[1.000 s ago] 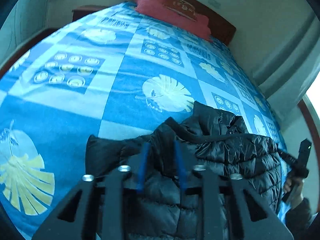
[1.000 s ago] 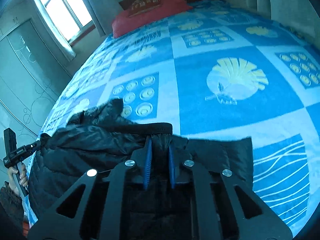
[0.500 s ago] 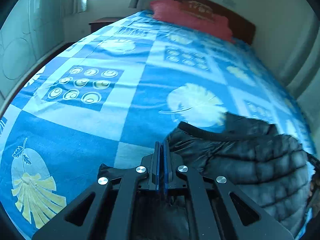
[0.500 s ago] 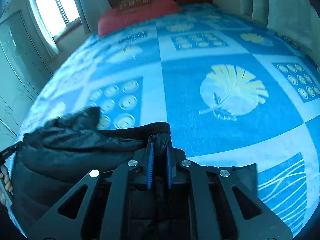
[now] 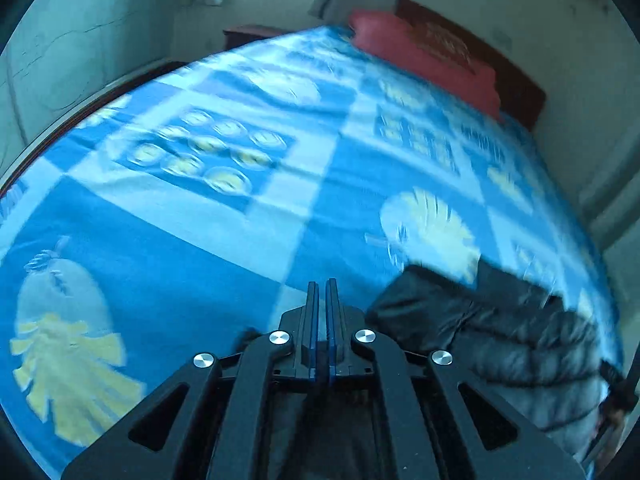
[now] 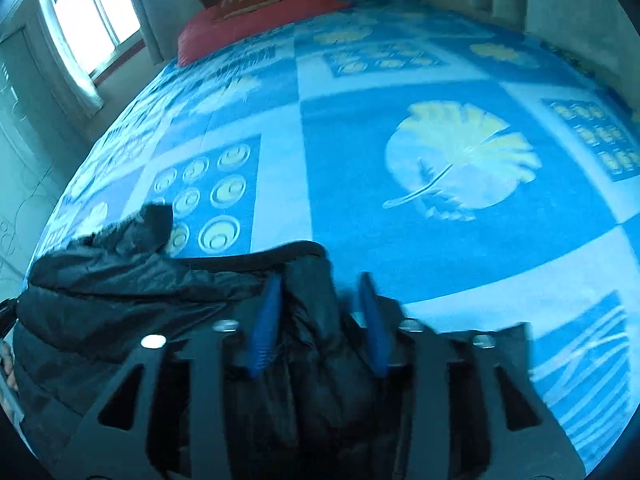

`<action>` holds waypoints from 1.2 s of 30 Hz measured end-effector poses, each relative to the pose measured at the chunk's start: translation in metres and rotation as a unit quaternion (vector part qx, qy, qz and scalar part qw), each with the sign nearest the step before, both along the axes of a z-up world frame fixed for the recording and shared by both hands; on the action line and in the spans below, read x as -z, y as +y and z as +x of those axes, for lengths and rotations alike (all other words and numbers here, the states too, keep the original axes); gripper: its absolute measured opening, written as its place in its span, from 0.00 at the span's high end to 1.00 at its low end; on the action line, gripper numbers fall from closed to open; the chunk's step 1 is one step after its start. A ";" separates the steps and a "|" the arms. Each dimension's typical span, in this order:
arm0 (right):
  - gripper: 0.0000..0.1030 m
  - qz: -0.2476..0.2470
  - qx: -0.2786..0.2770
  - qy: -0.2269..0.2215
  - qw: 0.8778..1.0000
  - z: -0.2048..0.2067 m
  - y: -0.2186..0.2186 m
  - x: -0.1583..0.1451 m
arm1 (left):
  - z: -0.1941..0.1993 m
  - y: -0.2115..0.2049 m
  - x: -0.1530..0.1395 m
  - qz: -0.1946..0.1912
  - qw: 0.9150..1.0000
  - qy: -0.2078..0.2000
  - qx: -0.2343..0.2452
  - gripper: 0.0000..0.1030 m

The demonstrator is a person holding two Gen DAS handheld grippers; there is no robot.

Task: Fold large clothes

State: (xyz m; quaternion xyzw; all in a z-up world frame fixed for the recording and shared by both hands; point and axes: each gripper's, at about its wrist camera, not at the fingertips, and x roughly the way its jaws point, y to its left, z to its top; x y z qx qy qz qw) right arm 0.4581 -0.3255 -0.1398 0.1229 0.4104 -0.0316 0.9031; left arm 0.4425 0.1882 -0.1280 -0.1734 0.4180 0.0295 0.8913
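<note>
Jacket (image 6: 120,300) between parted right fingers (image 6: 264,320), left fingers (image 5: 312,320) together

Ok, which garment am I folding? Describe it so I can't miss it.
Start from the big bed with the blue patterned bedspread. At its near edge lies a black puffer jacket, under both tongs. It is the only dark, quilted thing there; the red pillow sits far off at the headboard.

Both wrist views, somewhat blurred, look low across the bedspread (image 5: 168,248) toward the pillow (image 6: 256,20).
</note>
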 end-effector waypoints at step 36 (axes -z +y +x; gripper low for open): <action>0.49 -0.057 -0.084 0.005 0.995 0.000 0.112 0.017 | -0.015 -0.133 0.012 0.071 0.990 0.011 0.120 0.48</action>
